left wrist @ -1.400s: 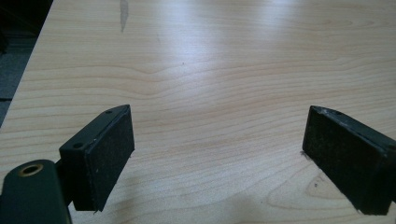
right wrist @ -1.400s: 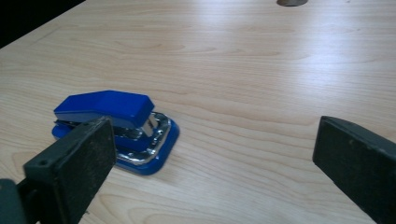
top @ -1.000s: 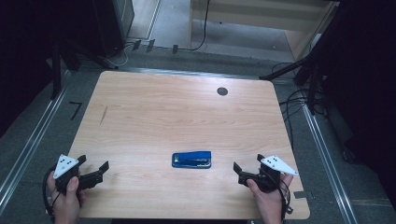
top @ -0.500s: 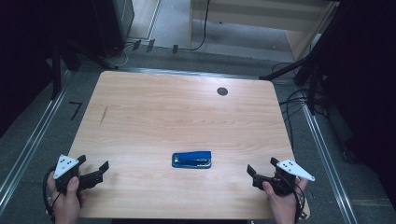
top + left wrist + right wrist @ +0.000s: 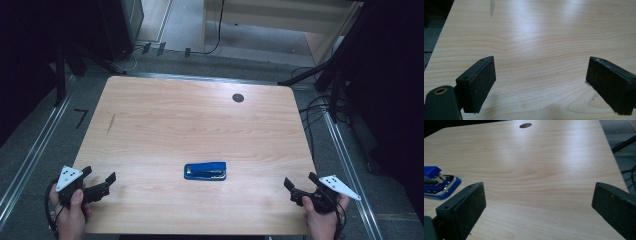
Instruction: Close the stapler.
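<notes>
A light wooden tabletop [image 5: 200,125] lies before me, seen from above. A blue stapler [image 5: 205,171] lies flat near the front edge, roughly midway between my two hands. My left gripper [image 5: 97,184] sits at the front left corner of the tabletop, held in my left hand [image 5: 70,212], its jaws released and wide apart with bare wood between them. My right gripper [image 5: 300,186] sits at the front right corner, held in my right hand [image 5: 322,222], jaws likewise spread and grasping nothing. Both are well apart from the stapler. In the right gripper view, the stapler's end shows at the far left, beyond the left jaw. A small dark round hole [image 5: 238,98] marks the tabletop near its far edge.
</notes>
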### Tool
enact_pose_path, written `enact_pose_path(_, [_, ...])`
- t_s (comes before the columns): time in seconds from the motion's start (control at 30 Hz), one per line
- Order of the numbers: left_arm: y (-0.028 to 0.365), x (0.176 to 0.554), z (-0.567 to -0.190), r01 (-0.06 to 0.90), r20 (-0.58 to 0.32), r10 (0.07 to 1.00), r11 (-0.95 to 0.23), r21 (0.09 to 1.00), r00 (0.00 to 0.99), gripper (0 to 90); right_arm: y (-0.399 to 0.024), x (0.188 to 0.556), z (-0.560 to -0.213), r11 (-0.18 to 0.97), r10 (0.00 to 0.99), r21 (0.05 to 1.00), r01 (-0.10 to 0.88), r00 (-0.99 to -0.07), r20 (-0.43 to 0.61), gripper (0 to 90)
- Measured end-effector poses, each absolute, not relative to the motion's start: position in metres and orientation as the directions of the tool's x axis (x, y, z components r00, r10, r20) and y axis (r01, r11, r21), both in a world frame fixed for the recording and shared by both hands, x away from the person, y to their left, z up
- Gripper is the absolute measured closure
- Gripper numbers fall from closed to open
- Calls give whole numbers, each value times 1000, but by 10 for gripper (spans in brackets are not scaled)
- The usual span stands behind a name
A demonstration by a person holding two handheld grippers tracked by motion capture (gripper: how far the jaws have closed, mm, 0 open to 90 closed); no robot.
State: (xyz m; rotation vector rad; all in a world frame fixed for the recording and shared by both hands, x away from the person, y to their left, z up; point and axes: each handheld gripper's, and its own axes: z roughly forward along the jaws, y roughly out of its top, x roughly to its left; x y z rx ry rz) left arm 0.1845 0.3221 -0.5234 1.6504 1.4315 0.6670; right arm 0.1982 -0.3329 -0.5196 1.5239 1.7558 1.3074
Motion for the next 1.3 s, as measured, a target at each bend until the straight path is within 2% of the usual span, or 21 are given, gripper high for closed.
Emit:
enact_pose_path(0.8, [322,184,-523,524,-129,968,-2,852,213,94,-386,176,-543,-99,943,855,510,-227,245,2])
enact_pose_path(1.3, [323,184,-523,526,-131,967,-3,851,219,94,-383,177,-553,-84,948,843,531,-219,232,5])
